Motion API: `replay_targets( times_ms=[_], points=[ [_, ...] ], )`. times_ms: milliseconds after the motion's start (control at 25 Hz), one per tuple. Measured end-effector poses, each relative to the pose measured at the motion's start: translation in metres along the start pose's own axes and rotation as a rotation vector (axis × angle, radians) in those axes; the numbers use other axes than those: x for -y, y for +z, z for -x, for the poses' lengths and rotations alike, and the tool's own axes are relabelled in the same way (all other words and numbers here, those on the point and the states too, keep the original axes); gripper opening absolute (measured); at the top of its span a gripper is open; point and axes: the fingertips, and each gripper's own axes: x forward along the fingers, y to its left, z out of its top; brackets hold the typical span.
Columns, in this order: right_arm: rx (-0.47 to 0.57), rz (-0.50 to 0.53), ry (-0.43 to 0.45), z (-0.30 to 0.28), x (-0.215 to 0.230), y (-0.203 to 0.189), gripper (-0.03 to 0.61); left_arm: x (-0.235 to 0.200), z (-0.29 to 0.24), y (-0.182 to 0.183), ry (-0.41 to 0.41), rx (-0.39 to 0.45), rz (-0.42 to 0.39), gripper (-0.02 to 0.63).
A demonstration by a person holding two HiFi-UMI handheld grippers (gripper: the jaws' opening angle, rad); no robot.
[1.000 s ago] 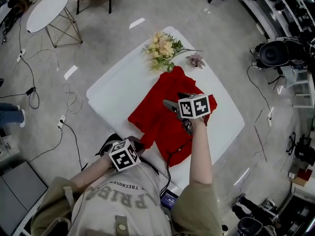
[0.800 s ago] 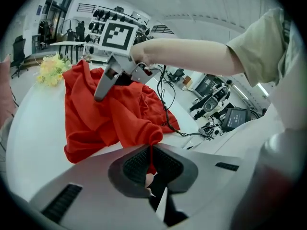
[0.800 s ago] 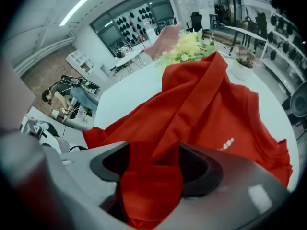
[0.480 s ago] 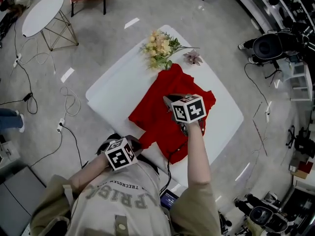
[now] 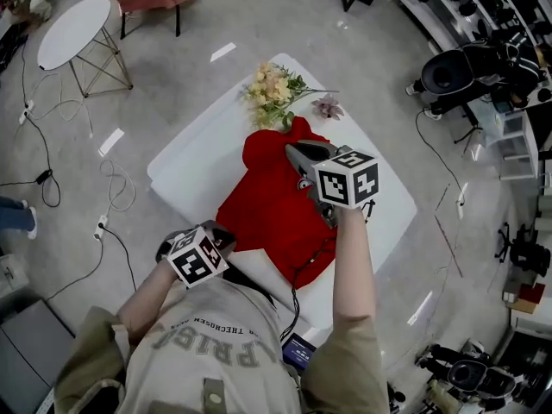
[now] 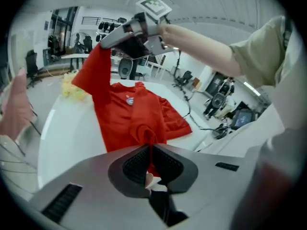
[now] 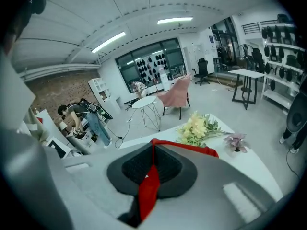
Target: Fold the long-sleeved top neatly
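Workshop room with grey floor, racks and loose cables all round; white rectangular surface at centre. Lying on it: red long-sleeved fabric top, mostly spread flat, its far end just beside a bunch of pale yellow artificial flowers and a small pink flower, its near edge at the person's side. Raised well above the surface: right hand-held gripper, clenched on a strip of the red cloth, with the pinched part draping down from the jaws to the rest of the garment. Low over the near edge: left hand-held gripper, likewise clenched, pinching a fold of the same top; small white scrap also seen between the jaws, possibly a label, not clear. Handling, as judged: light, soft, limp cloth with no stiffness of its own, prone to sag and bunch between the two pinch points, and likely to slide easily on the smooth surface. Best taken at hems, cuffs or shoulder seams, for the doubled fabric there and a surer bite; a single layer pinched mid-panel likely to drag wrinkles. Both pinch points to be kept taut and level before laying the raised part over.
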Motion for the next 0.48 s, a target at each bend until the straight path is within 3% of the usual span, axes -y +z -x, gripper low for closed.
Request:
replay_targets(
  times_ms=[120,240,360,440,480],
  points=[
    [0.015,-0.005,0.006,0.008,-0.003,-0.001,0.01,-0.04,-0.02,-0.029,0.139,-0.129,0.027,0.026],
    [0.031,-0.017,0.01,0.019,-0.005,-0.005,0.011,-0.053,-0.032,-0.057,0.153,-0.16,0.136,0.026],
    [0.048,-0.029,0.014,0.033,-0.006,-0.011,0.01,-0.066,-0.018,-0.047,0.233,0.035,0.23,0.028],
    [0.062,-0.036,0.019,0.045,-0.008,-0.015,0.011,-0.075,0.002,-0.029,0.363,0.171,0.183,0.028],
    [0.068,-0.041,0.02,0.052,-0.008,-0.018,0.011,-0.077,0.007,-0.027,0.408,0.185,0.154,0.026]
  ],
)
